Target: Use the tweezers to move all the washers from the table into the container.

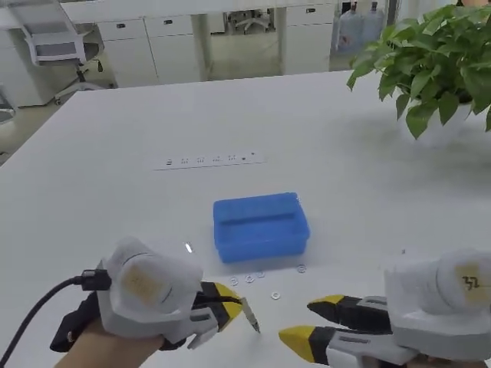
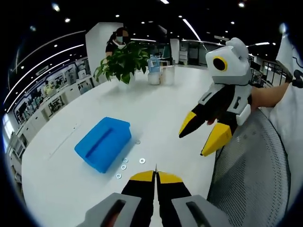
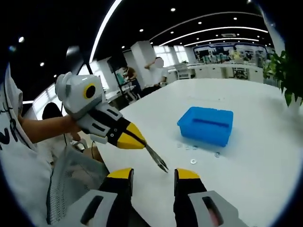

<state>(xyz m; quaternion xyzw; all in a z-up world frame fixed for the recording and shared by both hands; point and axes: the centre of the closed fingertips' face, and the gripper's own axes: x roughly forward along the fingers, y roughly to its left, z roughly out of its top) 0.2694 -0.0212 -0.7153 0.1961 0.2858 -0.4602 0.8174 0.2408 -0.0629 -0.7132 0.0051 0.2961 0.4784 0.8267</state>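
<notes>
Several small metal washers [image 1: 276, 295] lie on the white table just in front of the blue container [image 1: 261, 225]; the same washers [image 2: 142, 161] and container [image 2: 103, 143] appear in the left gripper view. My left gripper [image 1: 234, 303] is shut on the tweezers [image 1: 250, 319], whose thin tips point down and right, short of the washers. In its own view the left gripper [image 2: 155, 177] has its jaws pressed together. My right gripper [image 1: 298, 320] stands open and holds nothing, right of the tweezers. The right gripper view shows the tweezers [image 3: 157, 160], washers [image 3: 193, 161] and container [image 3: 207, 124].
A potted plant [image 1: 430, 61] stands at the table's far right. A flat white strip [image 1: 211, 160] lies beyond the container. An office chair [image 1: 57, 46] is off the far left corner. A mesh chair seat [image 2: 251, 175] sits close by the person.
</notes>
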